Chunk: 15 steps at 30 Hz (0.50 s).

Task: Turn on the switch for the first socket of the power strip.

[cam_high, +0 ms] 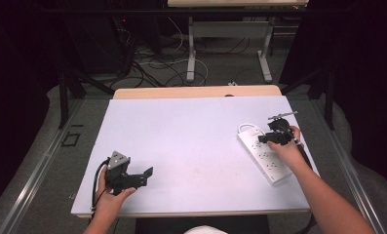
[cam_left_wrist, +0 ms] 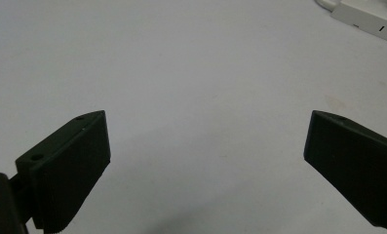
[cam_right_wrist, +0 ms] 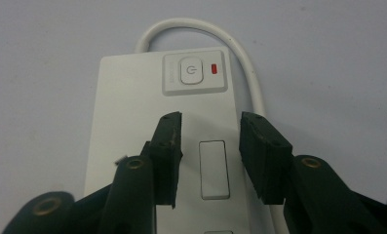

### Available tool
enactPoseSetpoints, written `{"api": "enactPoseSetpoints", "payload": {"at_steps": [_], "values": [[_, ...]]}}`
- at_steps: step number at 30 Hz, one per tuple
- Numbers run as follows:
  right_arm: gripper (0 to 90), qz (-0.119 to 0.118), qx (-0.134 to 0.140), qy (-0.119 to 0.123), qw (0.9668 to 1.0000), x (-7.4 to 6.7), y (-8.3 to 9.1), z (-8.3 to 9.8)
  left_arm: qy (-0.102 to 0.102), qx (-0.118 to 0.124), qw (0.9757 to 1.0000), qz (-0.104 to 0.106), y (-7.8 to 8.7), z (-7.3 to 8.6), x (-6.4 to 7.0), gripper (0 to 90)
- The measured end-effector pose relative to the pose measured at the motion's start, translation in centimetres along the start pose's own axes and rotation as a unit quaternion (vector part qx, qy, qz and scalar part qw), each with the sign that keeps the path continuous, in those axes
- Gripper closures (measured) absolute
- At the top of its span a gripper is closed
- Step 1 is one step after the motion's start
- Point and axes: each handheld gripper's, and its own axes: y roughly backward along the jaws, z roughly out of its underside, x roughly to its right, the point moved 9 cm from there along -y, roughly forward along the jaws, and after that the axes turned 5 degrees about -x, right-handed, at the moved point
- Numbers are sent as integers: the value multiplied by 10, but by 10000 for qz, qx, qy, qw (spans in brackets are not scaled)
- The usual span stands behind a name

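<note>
A white power strip [cam_high: 262,153] lies at the right side of the white table, its cable [cam_high: 244,126] looping at the far end. In the right gripper view the strip [cam_right_wrist: 127,97] shows a power button [cam_right_wrist: 190,71] beside a red light [cam_right_wrist: 214,68]. My right gripper [cam_high: 274,136] hovers over the strip's far end; its jaws stand partly open with nothing between them, straddling a white socket cover [cam_right_wrist: 214,168]. My left gripper [cam_high: 141,174] rests near the table's front left, jaws wide open over bare table [cam_left_wrist: 201,126]. The strip's corner [cam_left_wrist: 366,19] shows at the top right of the left gripper view.
The table [cam_high: 181,136] has a wooden far edge [cam_high: 196,91]. Beyond it are cables on the floor [cam_high: 152,68] and another table's legs [cam_high: 191,53]. Dark curtains flank both sides.
</note>
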Motion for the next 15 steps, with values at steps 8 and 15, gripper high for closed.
{"api": "enactPoseSetpoints", "payload": {"at_steps": [8, 15], "values": [[520, 2, 7, 28, 10000, 0, 0, 0, -28, -8, 10000, -16, 0, 0, -1, 29], [493, -24, 14, 182, 9998, 0, -1, 0, -33, -11, 10000, -15, 0, 0, -1, 29]]}}
